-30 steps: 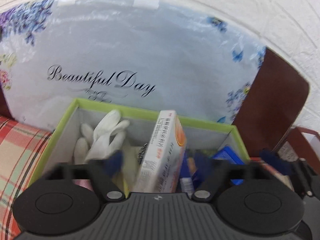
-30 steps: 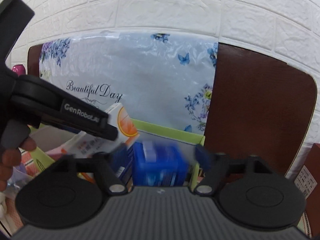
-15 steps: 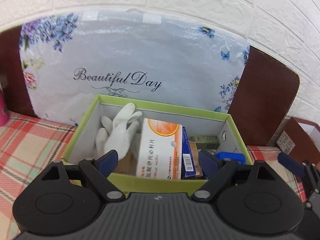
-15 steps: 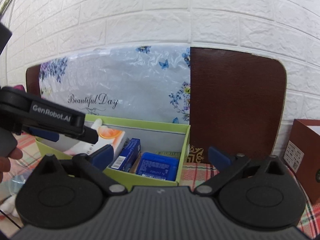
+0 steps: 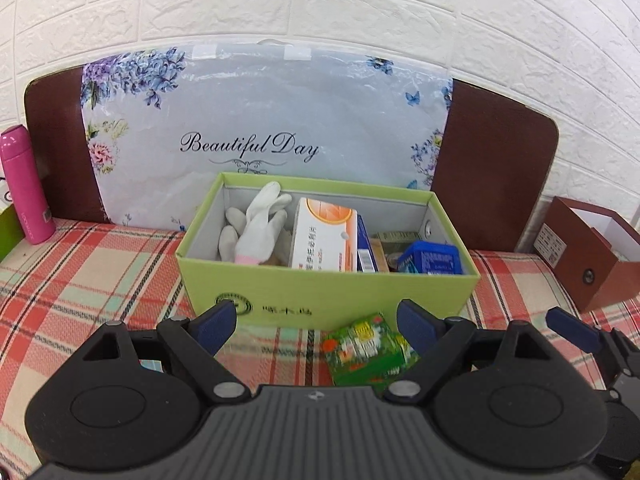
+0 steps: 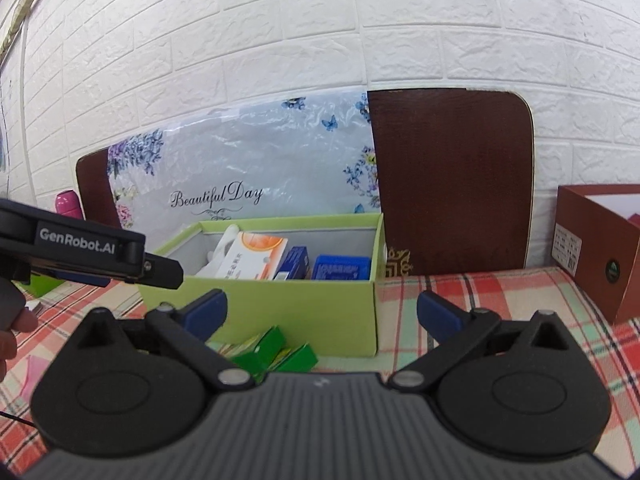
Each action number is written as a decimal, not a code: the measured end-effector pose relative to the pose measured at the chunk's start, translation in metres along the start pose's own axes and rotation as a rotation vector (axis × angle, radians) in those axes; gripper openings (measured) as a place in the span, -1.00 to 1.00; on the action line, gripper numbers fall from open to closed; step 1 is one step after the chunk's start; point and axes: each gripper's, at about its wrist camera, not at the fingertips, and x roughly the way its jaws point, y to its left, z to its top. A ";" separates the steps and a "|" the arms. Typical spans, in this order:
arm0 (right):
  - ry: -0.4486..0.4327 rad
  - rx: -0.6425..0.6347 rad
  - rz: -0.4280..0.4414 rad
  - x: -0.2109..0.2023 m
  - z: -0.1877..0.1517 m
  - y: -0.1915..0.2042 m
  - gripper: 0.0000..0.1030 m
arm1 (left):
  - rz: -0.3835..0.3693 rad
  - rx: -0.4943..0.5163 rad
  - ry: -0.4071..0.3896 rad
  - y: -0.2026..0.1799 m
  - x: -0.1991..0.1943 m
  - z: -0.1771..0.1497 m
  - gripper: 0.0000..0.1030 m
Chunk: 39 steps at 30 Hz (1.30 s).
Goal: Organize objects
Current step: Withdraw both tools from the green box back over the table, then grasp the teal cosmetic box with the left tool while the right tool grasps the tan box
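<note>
The open light-green cardboard box stood on the red-plaid cloth of the desk, against the floral "Beautiful Day" plastic-wrapped board. Inside the box lay white fabric gloves at its left end, a white-and-orange medicine carton beside them, then a narrow blue carton and a blue packet at its right end. A second earlier the box had filled the left wrist view from close up, with the medicine carton standing upright; now the whole box showed from farther back and the carton leaned among the other things. A small green printed packet, unseen earlier, lay on the cloth just in front of the box. The left tongs were spread and empty, short of the box. The right tongs were spread empty too, wider than before. A pink flask stood well left of the box, a brown cardboard box well right.
</note>
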 end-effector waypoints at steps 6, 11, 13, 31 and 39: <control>0.038 0.017 0.005 -0.015 -0.019 0.006 1.00 | 0.001 0.003 0.011 0.010 -0.015 -0.024 0.76; 0.097 0.030 0.018 -0.022 -0.041 0.012 1.00 | 0.017 -0.028 0.024 0.033 -0.025 -0.047 0.76; 0.119 0.031 0.022 -0.023 -0.049 0.015 1.00 | 0.021 -0.043 0.033 0.042 -0.030 -0.056 0.76; 0.250 0.022 0.055 -0.002 -0.076 0.050 1.00 | -0.002 -0.151 0.004 0.111 -0.053 -0.093 0.76; 0.279 0.037 0.015 0.035 -0.069 0.059 0.85 | 0.028 -0.105 0.001 0.126 -0.033 -0.084 0.67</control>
